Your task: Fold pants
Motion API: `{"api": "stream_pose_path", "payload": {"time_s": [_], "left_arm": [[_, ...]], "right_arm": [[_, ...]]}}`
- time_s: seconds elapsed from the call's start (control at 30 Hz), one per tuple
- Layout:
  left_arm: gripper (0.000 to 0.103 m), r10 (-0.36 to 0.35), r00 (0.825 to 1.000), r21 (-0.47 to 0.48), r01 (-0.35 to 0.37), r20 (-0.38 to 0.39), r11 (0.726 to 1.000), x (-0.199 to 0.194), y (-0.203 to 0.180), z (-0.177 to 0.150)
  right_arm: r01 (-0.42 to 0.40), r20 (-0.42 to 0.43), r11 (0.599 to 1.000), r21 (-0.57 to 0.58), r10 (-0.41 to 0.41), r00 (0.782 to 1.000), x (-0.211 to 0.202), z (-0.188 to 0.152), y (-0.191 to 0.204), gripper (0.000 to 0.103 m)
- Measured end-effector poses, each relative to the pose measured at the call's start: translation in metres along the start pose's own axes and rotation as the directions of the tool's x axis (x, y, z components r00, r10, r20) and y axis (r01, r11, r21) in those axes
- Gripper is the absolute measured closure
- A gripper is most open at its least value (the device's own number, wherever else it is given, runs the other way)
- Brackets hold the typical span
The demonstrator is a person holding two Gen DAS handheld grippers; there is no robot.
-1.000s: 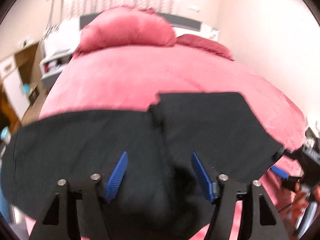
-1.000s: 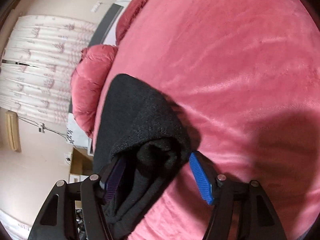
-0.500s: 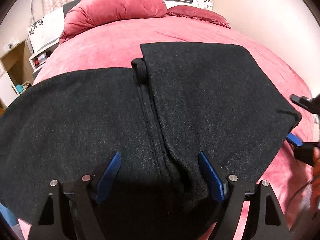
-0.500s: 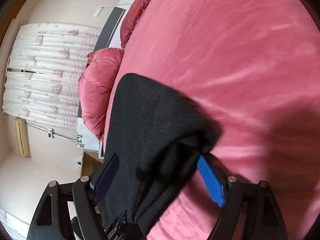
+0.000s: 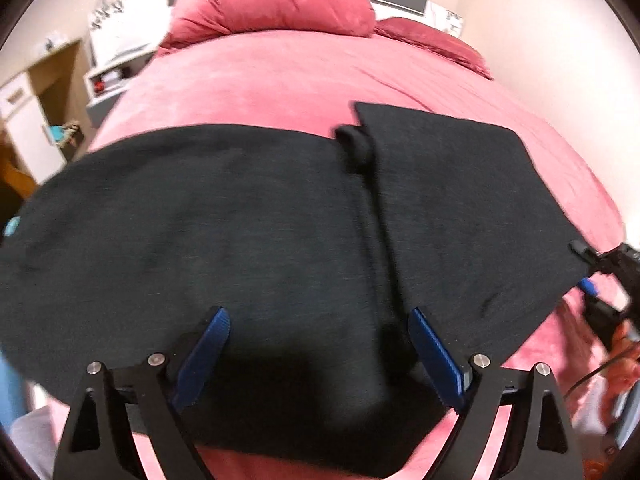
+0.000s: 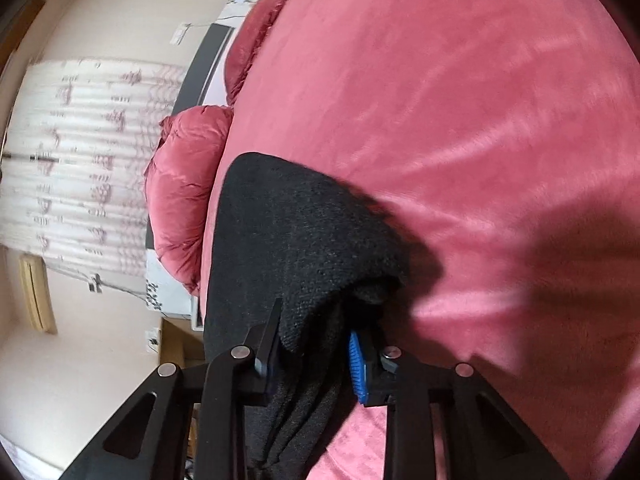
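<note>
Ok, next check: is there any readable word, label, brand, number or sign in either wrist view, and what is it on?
None can be read.
Black knit pants: no tag or print shows.
Pink plush bedspread: plain.
White curtain with a faded repeating pattern: blurred, motifs rather than letters as far as I can tell.
White panel with dark floral marks by the headboard: decoration, no text legible.

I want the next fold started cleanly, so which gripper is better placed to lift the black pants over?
Right. The right gripper has just closed on the black knit pants at their corner, while the left gripper, jaws opening, holds nothing above them on the pink bedspread.
</note>
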State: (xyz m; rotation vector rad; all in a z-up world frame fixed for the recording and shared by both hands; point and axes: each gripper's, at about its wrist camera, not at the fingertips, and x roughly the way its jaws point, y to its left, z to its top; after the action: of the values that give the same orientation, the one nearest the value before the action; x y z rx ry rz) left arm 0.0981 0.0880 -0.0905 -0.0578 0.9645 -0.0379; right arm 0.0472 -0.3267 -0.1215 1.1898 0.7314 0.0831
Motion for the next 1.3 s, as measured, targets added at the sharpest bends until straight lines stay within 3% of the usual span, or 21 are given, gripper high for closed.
{"api": "stream_pose_path", "payload": {"time_s": [0.07,0.2,0.33,0.5,0.53,0.57,0.6,0.73,0.9,1.13,1.3], "left_arm": [[0.011,0.047,0.999,0.003,-0.047,-0.002,0.999,-0.001,0.010,-0.006],[0.012,0.060,0.998,-0.046,-0.061,-0.022,0.997,0.003,0.041,-0.019],[0.011,0.048,0.998,-0.113,-0.052,-0.038,0.992,-0.003,0.073,-0.031],[0.011,0.032,0.999,-0.127,-0.032,-0.003,0.991,-0.016,0.101,-0.043],[0.011,0.032,0.999,-0.127,-0.031,0.005,0.991,-0.019,0.106,-0.047],[0.011,0.036,0.999,-0.129,-0.033,0.016,0.991,-0.022,0.111,-0.051],[0.011,0.041,0.999,-0.137,-0.037,0.030,0.990,-0.026,0.119,-0.055],[0.011,0.059,0.995,-0.186,-0.043,0.084,0.982,-0.043,0.143,-0.060],[0.011,0.125,0.983,-0.226,-0.092,0.136,0.970,-0.053,0.172,-0.057],[0.011,0.167,0.970,-0.339,-0.098,0.179,0.936,-0.068,0.215,-0.070],[0.011,0.154,0.970,-0.449,-0.055,0.188,0.892,-0.068,0.245,-0.075]], "right_arm": [[0.010,0.006,1.000,-0.018,-0.010,1.000,-0.001,0.001,0.008,0.077],[0.038,0.010,0.999,-0.011,-0.038,0.999,0.000,0.001,0.010,0.076],[0.103,-0.007,0.994,0.028,-0.103,0.995,0.007,0.000,-0.006,0.058],[0.044,0.004,0.999,0.014,-0.045,0.999,0.015,0.002,-0.010,0.050],[0.044,-0.005,0.999,0.013,-0.044,0.999,0.017,0.005,-0.008,0.054],[0.055,-0.012,0.998,0.012,-0.055,0.998,0.017,0.008,-0.006,0.071],[0.056,-0.018,0.998,0.008,-0.056,0.998,0.016,0.009,-0.004,0.075],[0.027,-0.016,0.997,-0.070,-0.028,0.999,0.004,0.011,0.019,0.079],[0.005,0.011,0.983,-0.183,-0.003,1.000,-0.008,0.007,0.075,0.081],[-0.018,0.003,0.880,-0.475,0.022,1.000,-0.011,-0.032,0.192,0.081],[-0.087,-0.046,0.762,-0.642,0.074,0.996,-0.007,-0.086,0.269,0.081]]}}
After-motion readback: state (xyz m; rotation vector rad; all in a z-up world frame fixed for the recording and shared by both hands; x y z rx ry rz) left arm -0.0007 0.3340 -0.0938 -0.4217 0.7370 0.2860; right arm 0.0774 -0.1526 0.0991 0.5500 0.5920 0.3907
